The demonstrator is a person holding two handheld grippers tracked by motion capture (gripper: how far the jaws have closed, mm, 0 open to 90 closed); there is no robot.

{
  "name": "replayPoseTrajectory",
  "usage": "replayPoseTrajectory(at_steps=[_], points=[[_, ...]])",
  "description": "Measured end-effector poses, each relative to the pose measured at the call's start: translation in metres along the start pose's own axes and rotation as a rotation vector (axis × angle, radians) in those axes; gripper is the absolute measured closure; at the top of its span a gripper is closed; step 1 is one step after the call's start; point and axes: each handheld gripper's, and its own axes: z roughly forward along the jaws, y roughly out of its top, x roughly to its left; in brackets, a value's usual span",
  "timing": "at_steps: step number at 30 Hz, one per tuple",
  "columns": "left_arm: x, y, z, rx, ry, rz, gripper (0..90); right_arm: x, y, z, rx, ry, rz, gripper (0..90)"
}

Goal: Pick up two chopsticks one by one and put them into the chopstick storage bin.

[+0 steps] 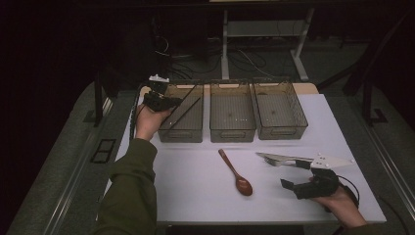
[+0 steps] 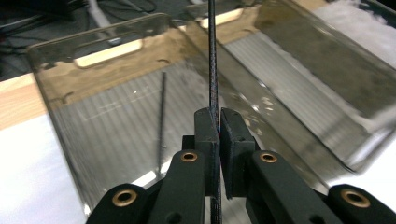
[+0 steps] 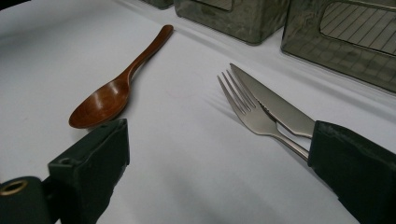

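Clenched black jaws of the left gripper [image 2: 218, 135] pinch a thin dark chopstick [image 2: 213, 56], long axis running forward over the leftmost clear plastic bin [image 2: 60, 79]; a second chopstick [image 2: 162, 116] lies inside. Right gripper [image 3: 219, 168] rests released.

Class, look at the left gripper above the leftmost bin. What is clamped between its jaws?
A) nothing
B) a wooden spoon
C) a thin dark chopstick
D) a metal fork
C: in the left gripper view the left gripper has its jaws shut on a thin dark chopstick, above the leftmost bin, where a second chopstick lies.
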Motion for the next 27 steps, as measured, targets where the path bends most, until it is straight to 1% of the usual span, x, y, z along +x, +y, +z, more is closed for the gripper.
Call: replayPoseTrajectory(at_steps=[4,6,8,10,11,14,16,18,19,20,22,23,25,27], points=[[0.007,0.001,0.010,0.008,0.013,-0.010,85.7,0.000,0.000,0.000,0.000,0.001,0.003,4.8],[0.009,0.000,0.016,0.023,0.025,-0.006,85.7,0.000,0.000,0.000,0.001,0.001,0.002,4.8],[0.012,-0.002,0.022,0.048,0.042,0.008,85.7,0.000,0.000,0.000,0.001,0.001,0.002,4.9],[0.014,-0.005,0.027,0.062,0.040,-0.001,85.6,0.000,-0.001,-0.001,0.000,0.002,0.003,4.9],[0.016,-0.006,0.030,0.069,0.038,0.005,85.6,0.000,-0.001,-0.001,-0.001,0.002,0.003,4.8],[0.015,-0.008,0.037,0.084,0.034,0.006,85.5,-0.001,-0.001,-0.001,0.000,0.003,0.002,4.9],[0.013,-0.009,0.041,0.085,0.036,0.006,85.4,-0.001,-0.001,-0.001,-0.002,0.003,0.001,4.9],[0.012,-0.009,0.045,0.101,0.024,-0.007,84.3,-0.001,-0.001,-0.001,-0.001,0.003,0.002,4.9],[0.011,-0.009,0.047,0.103,0.035,0.003,82.7,-0.001,-0.001,-0.001,-0.001,0.003,0.002,4.8],[0.010,-0.009,0.047,0.109,0.042,0.012,78.3,-0.001,-0.001,-0.001,-0.001,0.003,0.003,4.9],[0.009,-0.009,0.048,0.100,0.046,0.015,70.8,-0.001,-0.001,-0.002,0.000,0.003,0.004,4.9],[0.007,-0.008,0.048,0.089,0.042,0.016,68.7,-0.001,-0.001,-0.002,0.000,0.003,0.004,4.9],[0.006,-0.007,0.047,0.086,0.037,0.034,63.1,-0.001,-0.001,-0.002,0.000,0.002,0.003,4.9],[0.003,-0.006,0.046,0.074,0.028,0.044,59.9,-0.001,-0.001,-0.002,0.000,0.002,0.003,4.9]])
